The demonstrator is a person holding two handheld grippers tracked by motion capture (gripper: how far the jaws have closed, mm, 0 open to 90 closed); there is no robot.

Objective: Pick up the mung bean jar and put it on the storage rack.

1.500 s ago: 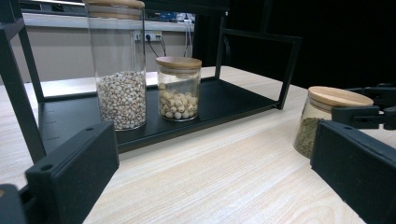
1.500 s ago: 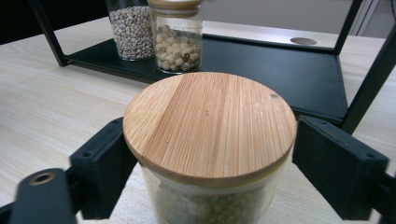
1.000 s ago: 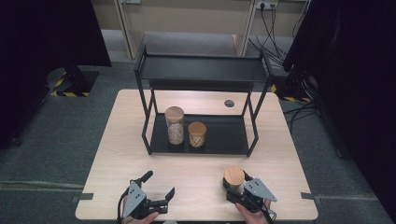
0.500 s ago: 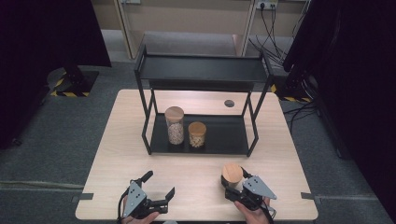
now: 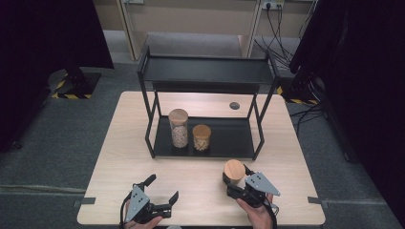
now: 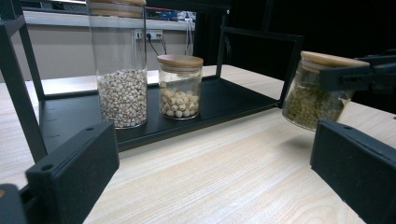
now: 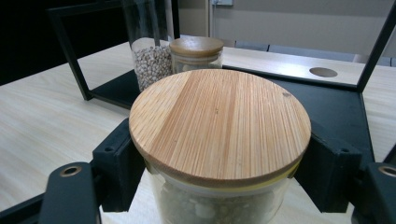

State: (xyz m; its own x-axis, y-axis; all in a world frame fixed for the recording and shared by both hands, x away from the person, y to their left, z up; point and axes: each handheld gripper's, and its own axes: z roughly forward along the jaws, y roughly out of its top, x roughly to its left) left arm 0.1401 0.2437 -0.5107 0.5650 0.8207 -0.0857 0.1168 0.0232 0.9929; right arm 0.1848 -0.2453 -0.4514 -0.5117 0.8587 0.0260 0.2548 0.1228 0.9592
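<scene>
Overhead forward-down view; two low close views sharing the rack (image 5: 205, 143).

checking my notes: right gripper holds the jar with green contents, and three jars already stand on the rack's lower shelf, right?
Not quite: two jars stand on the rack's lower shelf, a tall jar and a short jar, as the high view shows. The right gripper does hold the jar with green contents.
</scene>
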